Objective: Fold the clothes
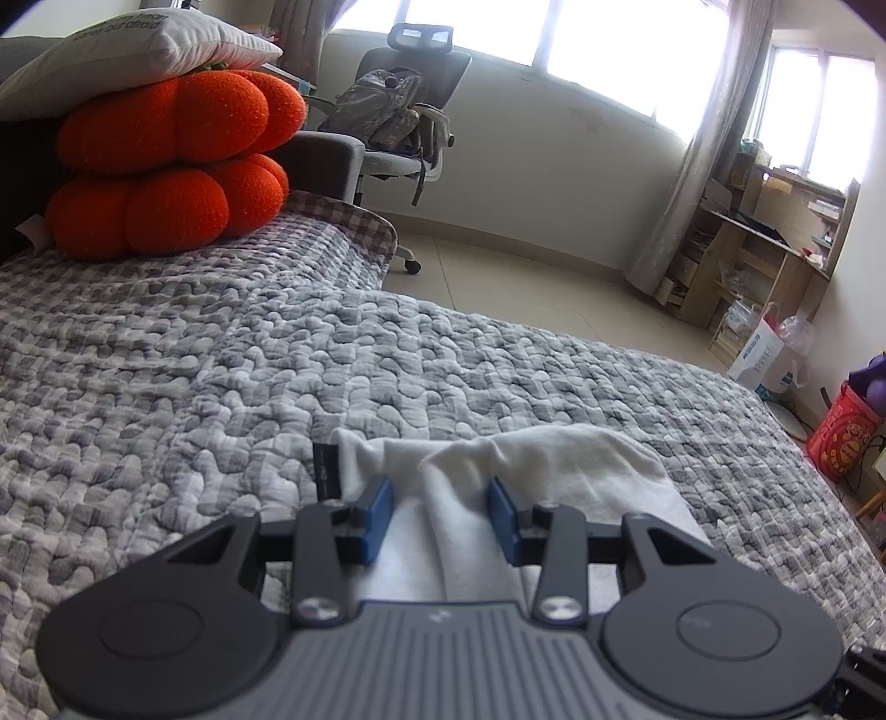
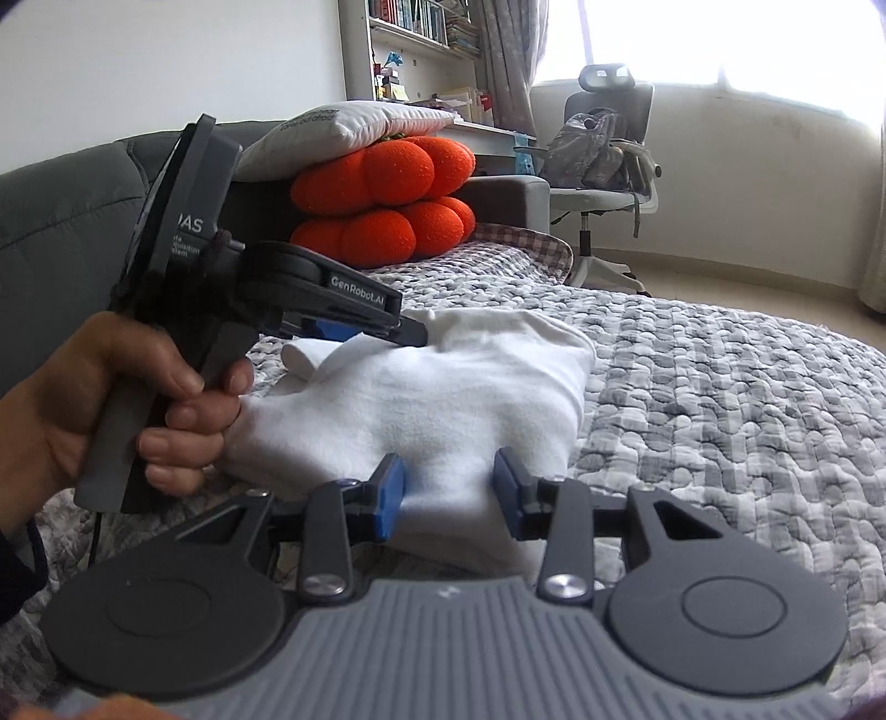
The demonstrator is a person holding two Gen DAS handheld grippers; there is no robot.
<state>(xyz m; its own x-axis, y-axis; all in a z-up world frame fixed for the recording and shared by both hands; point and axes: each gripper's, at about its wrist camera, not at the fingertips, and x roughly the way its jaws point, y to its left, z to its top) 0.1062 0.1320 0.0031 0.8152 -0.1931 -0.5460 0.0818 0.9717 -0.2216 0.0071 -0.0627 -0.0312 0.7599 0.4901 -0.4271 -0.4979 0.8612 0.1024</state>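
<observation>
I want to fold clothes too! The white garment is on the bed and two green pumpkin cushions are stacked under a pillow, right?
Nearly. The pumpkin cushions are orange, not green; the left wrist view shows it clearly. The white garment does lie on the bed, and a pillow sits on top.

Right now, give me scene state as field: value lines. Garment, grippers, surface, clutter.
garment: white garment, bunched in a folded heap on the quilt
surface: grey patterned quilt
left gripper: open, jaws straddling a raised ridge of the cloth
right gripper: open, jaws either side of the garment's near edge
hand: holding the left gripper's handle
clutter: two orange pumpkin cushions stacked under a white pillow, far end of the bed
</observation>
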